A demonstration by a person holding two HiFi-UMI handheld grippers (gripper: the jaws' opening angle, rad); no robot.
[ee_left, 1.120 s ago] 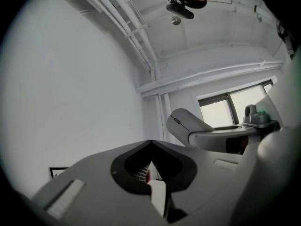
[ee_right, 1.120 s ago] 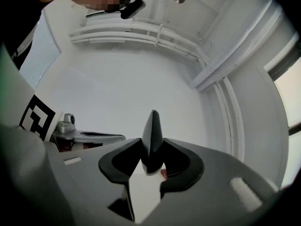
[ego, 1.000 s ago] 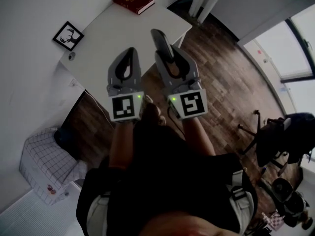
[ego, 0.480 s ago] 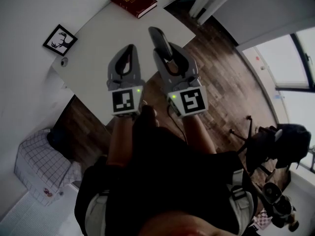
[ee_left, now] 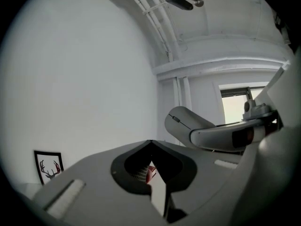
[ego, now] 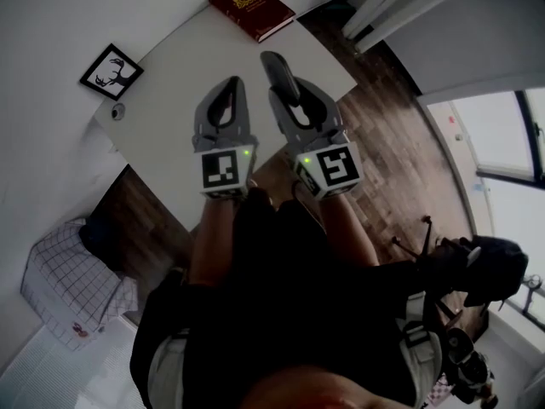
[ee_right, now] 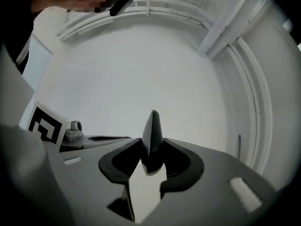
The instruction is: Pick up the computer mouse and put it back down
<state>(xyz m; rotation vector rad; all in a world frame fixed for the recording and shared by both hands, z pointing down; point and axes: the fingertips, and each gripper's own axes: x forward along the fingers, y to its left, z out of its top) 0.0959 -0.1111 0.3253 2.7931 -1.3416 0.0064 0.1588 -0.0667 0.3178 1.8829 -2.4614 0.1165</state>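
The mouse [ego: 278, 73] is grey, smooth and thin, with a round nose and a little wheel on top. It is turned on its side and sticks out of the right hand-held gripper [ego: 296, 100], which squeezes it from both sides, up above the white counter [ego: 183, 66]. The left hand-held gripper [ego: 226, 88] is closed tight with nothing in it. I count one mouse, two hand-held grippers, one red book [ego: 252, 7] and one deer picture [ego: 111, 72].

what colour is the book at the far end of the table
The book is dark red with a gold emblem, clearest in the head view.
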